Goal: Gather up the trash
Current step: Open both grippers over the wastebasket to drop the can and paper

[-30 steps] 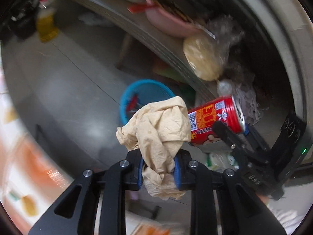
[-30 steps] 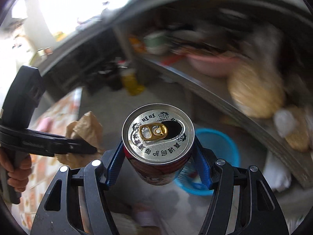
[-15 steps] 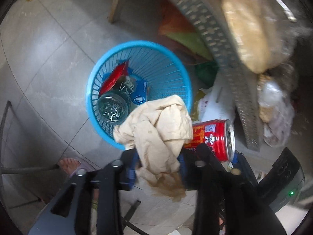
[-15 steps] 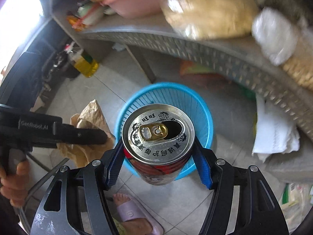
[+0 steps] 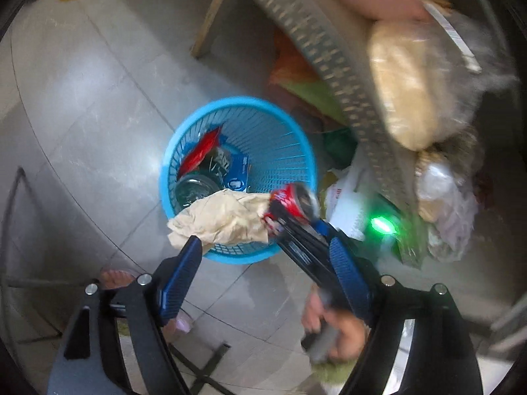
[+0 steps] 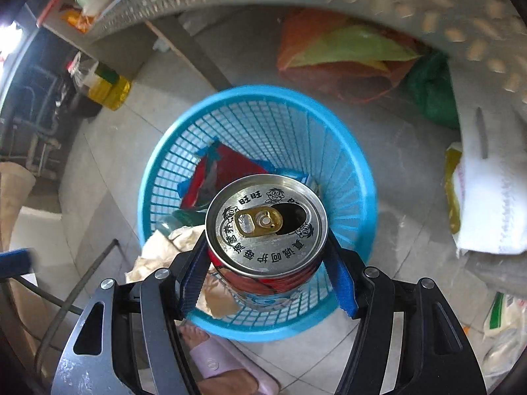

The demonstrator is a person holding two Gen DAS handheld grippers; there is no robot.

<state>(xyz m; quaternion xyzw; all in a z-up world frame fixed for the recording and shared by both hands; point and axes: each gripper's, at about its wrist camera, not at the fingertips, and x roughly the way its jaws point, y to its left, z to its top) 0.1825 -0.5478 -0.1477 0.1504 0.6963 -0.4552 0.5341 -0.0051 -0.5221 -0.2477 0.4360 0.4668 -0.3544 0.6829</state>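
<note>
A crumpled brown paper (image 5: 224, 217) hangs free over the near rim of the blue mesh basket (image 5: 283, 131). My left gripper (image 5: 263, 243) is just above it, jaws opening, and neither pad touches the paper. My right gripper (image 6: 266, 250) is shut on a red drink can (image 6: 266, 227), which it holds upright over the basket (image 6: 329, 125). In the left wrist view the can (image 5: 293, 200) and the right gripper (image 5: 296, 227) sit beside the paper. The paper (image 6: 158, 250) also shows at the basket's lower left. Wrappers and a jar lie inside.
A perforated metal shelf (image 5: 316, 49) overhangs the basket on the far right, loaded with bags. Orange and green bags (image 6: 346, 52) and a white sack (image 6: 487, 197) lie on the tiled floor. A slippered foot (image 6: 217, 362) stands by the basket. A yellow bottle (image 6: 108, 89) is far left.
My left jaws have spread and the paper has slipped out toward the basket. Both grippers have come down closer over the basket. The can stays gripped.
</note>
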